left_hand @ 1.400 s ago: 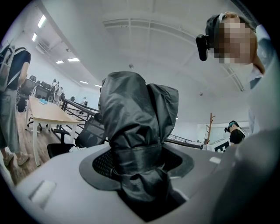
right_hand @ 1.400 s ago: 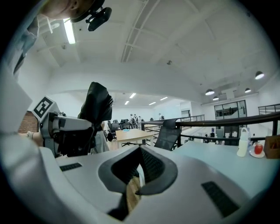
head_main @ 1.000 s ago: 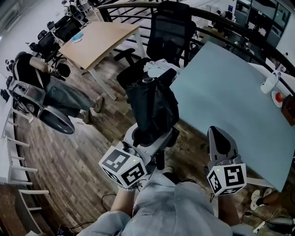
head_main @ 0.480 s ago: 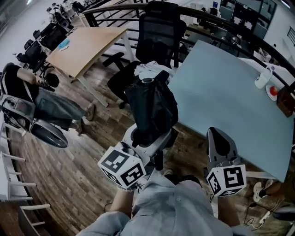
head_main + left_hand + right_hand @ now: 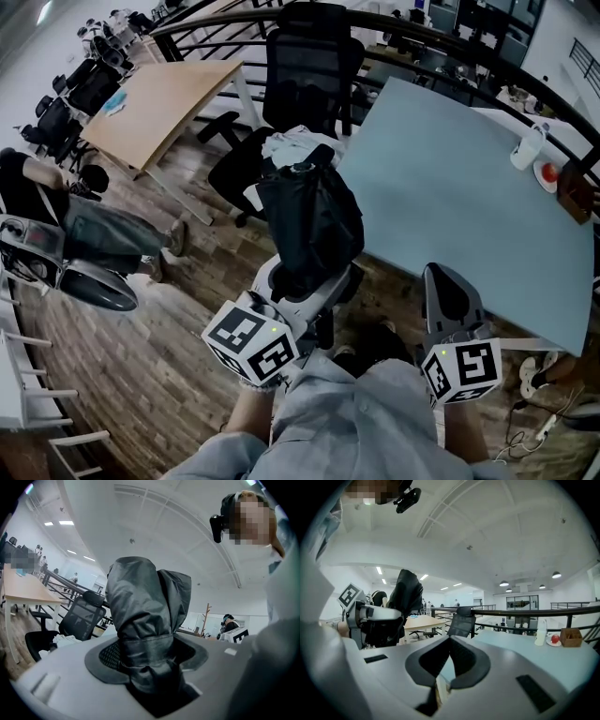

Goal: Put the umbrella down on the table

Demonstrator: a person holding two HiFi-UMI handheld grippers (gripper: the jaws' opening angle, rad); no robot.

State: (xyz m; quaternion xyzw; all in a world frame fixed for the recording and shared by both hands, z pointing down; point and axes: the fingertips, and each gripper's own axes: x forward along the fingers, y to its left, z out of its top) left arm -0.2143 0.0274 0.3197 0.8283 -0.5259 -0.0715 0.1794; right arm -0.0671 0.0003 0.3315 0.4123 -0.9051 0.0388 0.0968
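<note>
Umbrella (image 5: pixel 309 225) black, folded, upright.

The folded umbrella (image 5: pixel 309 220) stands up between the left gripper's (image 5: pixel 302 281) jaws, with the right gripper (image 5: pixel 448 298) beside it to the right. The table (image 5: pixel 450 187) lies ahead of the right gripper. A bottle (image 5: pixel 527 148) and a plate (image 5: pixel 547 173) sit on the table's far right corner. Beyond the umbrella an office chair (image 5: pixel 309 56) stands at the table's left edge, with a cloth (image 5: pixel 295 145) on its seat. A wooden desk (image 5: pixel 159 103) lies far ahead to the left.
</note>
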